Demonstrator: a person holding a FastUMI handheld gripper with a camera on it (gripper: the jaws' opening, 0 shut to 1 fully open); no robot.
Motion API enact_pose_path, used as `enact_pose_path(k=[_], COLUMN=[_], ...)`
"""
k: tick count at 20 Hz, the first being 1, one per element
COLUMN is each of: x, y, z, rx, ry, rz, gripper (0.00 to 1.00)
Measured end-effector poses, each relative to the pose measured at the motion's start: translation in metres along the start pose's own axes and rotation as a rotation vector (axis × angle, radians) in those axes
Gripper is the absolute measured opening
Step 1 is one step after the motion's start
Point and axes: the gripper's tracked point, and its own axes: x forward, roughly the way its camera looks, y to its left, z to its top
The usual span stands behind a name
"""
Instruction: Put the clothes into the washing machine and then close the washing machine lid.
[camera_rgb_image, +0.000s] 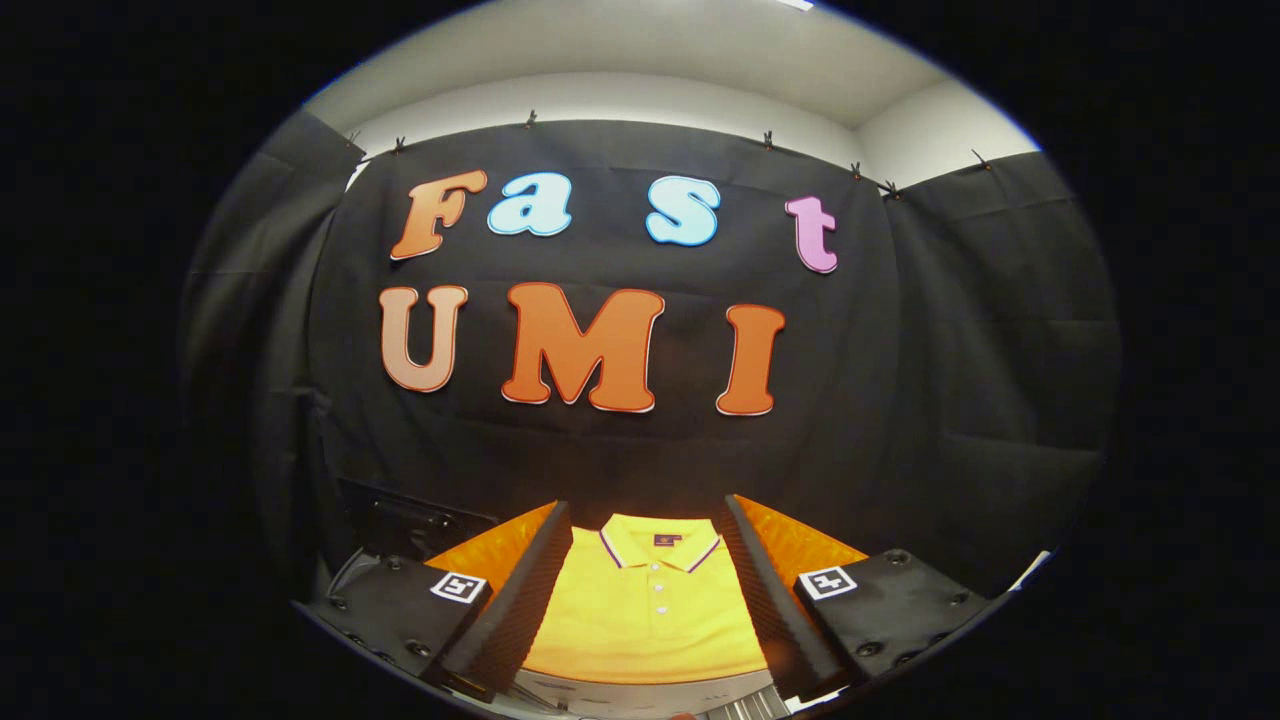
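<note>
Fingers (520, 590) spread wide — yellow polo shirt (650, 620) lies flat between them, ungripped.

This is a staged recording booth, not a home. Black cloth (950, 400) clipped up as walls hangs below a plain white ceiling (650, 60).

Black cloth wall (900, 400) hangs in creased panels, clipped along its top edge with small clips (768, 139). Above it, plain white wall (600, 100) and pale ceiling (650, 40), evenly lit.
</note>
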Motion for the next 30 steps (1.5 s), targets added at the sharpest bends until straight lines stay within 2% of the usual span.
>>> enact_pose_path(k=[7, 13, 18, 23, 27, 30], x=[0.086, 0.136, 0.160, 0.163, 0.163, 0.162], y=[-0.014, -0.026, -0.032, -0.034, -0.033, -0.028], z=[-0.073, -0.142, -0.180, -0.207, -0.210, -0.210], rx=[0.048, 0.051, 0.111, 0.104, 0.101, 0.068], ry=[0.162, 0.340, 0.470, 0.594, 0.664, 0.706], rz=[0.019, 0.013, 0.012, 0.006, 0.009, 0.045], gripper=[0.98, 0.98, 0.98, 0.98, 0.98, 0.97])
